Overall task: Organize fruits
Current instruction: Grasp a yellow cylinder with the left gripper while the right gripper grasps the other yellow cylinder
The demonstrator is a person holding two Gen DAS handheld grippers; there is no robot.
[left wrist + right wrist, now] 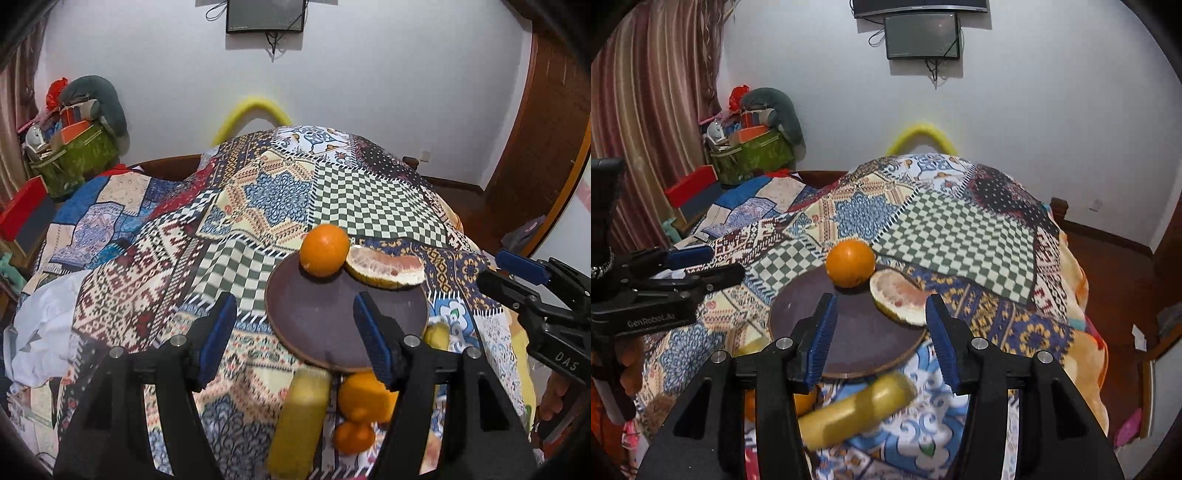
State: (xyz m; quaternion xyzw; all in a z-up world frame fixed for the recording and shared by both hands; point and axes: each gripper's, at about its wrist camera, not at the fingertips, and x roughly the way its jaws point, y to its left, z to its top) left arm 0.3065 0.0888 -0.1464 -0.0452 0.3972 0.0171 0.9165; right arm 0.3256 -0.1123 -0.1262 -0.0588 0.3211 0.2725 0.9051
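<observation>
Yellow banana [857, 410] blurred, oranges [364, 397] half hidden behind left gripper [295, 343]; both fingers spread, empty.

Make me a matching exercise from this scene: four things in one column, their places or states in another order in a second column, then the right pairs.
Things:
1. whole orange
2. pomelo wedge
3. yellow banana
4. left tongs

Places or states:
A. lying on the patchwork cloth, off the plate
B. open, nothing between the pads
C. on the far edge of the brown plate, uncut
D. on the plate's rim, pink flesh showing

Pairs: 1-C, 2-D, 3-A, 4-B
</observation>
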